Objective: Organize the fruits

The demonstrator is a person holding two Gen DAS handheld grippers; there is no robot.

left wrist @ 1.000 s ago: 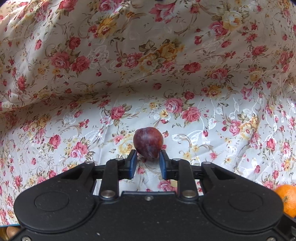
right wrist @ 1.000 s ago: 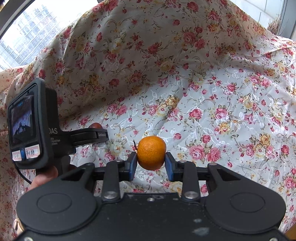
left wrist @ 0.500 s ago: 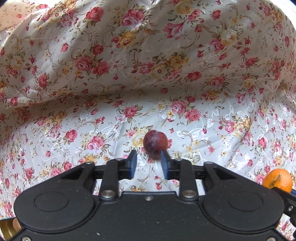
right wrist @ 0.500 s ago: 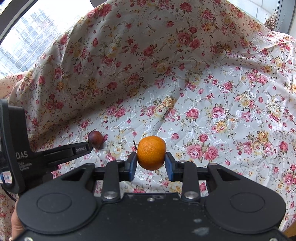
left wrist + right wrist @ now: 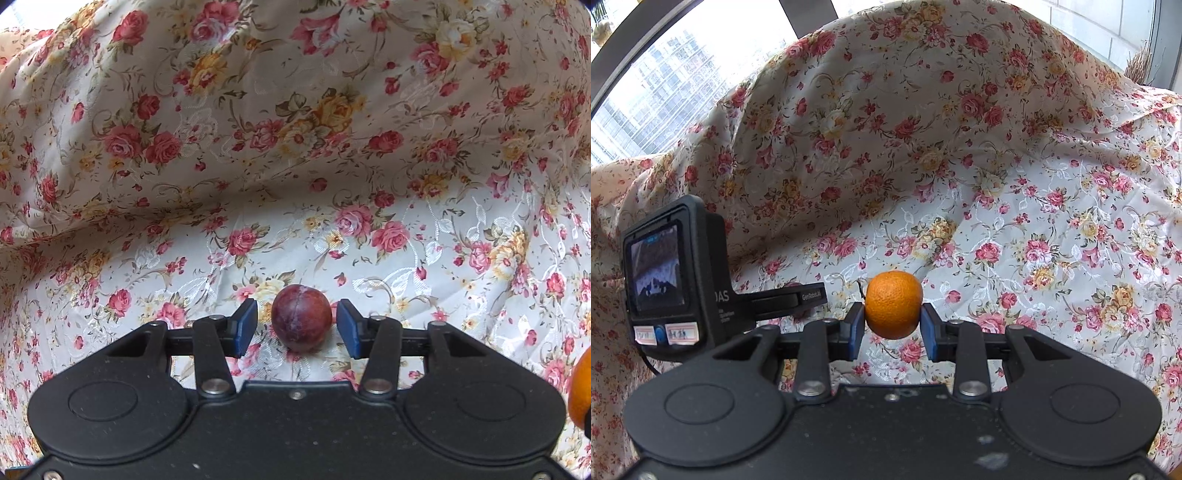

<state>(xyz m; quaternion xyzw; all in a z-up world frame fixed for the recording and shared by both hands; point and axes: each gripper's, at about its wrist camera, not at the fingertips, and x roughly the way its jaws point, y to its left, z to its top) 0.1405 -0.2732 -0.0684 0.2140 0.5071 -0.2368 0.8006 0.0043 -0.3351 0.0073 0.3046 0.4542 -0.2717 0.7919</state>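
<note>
On rose-print floral cloth (image 5: 295, 166): round dark-red plum (image 5: 301, 317) resting between left gripper (image 5: 297, 326) blue pads, gaps either side; jaws just been opening, part-spread. Right gripper (image 5: 892, 330) jaws clamped on round orange mandarin (image 5: 893, 304), lifted off cloth.

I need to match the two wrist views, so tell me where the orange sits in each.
Left wrist view: the orange shows only as a sliver at the right edge, low down.
Right wrist view: the orange sits at centre, clamped between the right gripper fingers.
Shared landmark: the floral cloth, under everything in both.
</note>
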